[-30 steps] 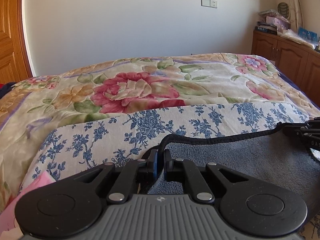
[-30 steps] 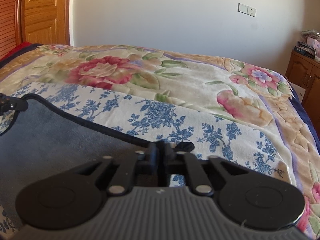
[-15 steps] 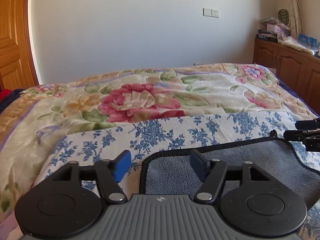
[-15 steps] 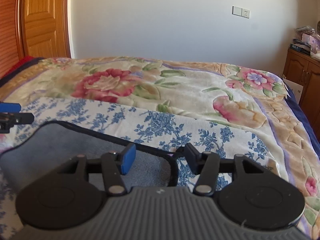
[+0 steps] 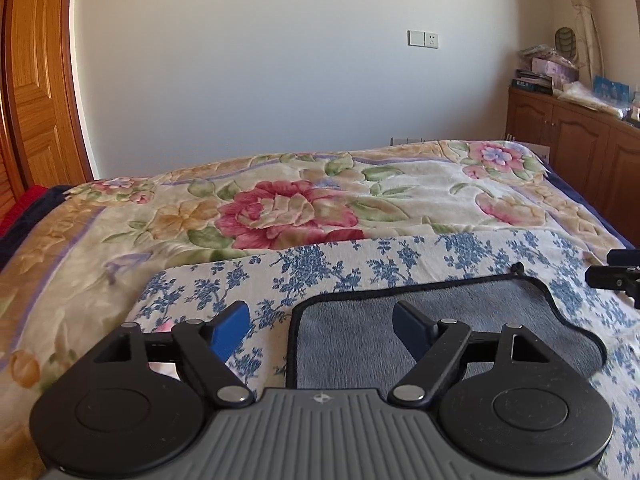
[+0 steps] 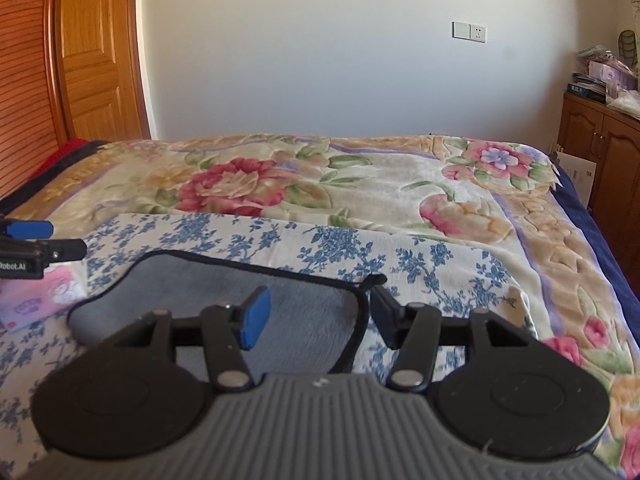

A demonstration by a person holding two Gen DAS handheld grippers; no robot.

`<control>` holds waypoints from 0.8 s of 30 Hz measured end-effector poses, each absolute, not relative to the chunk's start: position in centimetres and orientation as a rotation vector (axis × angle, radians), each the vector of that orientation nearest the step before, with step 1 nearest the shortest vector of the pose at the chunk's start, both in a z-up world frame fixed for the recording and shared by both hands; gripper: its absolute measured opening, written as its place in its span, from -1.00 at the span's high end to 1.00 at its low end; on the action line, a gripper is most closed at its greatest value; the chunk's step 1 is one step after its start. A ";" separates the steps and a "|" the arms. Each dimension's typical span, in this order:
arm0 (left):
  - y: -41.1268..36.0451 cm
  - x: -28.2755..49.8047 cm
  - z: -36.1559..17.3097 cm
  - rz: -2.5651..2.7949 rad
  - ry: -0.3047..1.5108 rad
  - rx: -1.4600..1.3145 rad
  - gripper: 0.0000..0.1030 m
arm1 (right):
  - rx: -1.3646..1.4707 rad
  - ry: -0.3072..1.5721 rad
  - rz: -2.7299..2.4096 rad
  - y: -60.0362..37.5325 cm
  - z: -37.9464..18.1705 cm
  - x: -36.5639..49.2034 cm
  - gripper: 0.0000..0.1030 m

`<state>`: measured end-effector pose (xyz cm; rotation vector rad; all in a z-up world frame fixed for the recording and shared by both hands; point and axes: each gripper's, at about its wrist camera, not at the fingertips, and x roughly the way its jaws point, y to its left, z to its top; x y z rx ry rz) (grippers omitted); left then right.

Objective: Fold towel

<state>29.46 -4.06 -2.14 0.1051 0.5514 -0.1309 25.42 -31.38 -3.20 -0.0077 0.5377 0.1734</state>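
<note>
A grey towel point(image 5: 460, 320) with a black hem lies flat on a blue-flowered white cloth point(image 5: 360, 256) on the bed. My left gripper point(image 5: 320, 326) is open and empty above the towel's far left corner. My right gripper point(image 6: 318, 316) is open and empty above the towel's point(image 6: 240, 288) far right corner, near its black hanging loop point(image 6: 370, 280). Each gripper's tip shows at the edge of the other view: the right gripper point(image 5: 616, 276), the left gripper point(image 6: 36, 244).
The bed carries a cream blanket point(image 5: 288, 208) with large red flowers. A wooden door point(image 6: 96, 60) stands at the left, a wooden cabinet point(image 5: 580, 140) with clutter at the right. A pink card point(image 6: 40, 296) lies beside the towel's left edge.
Both grippers were shut on the towel's far corners a second ago. They have opened, let go and lifted back, and the towel now lies flat.
</note>
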 end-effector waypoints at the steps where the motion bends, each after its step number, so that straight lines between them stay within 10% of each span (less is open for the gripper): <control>1: -4.0 28.9 -2.1 -0.134 0.550 0.108 -0.60 | -0.007 0.539 0.175 -31.3 -3.2 24.9 -0.09; 24: -2.4 20.5 0.0 -0.127 0.542 0.127 -0.70 | 0.015 0.495 0.191 -30.4 -0.5 16.6 -0.14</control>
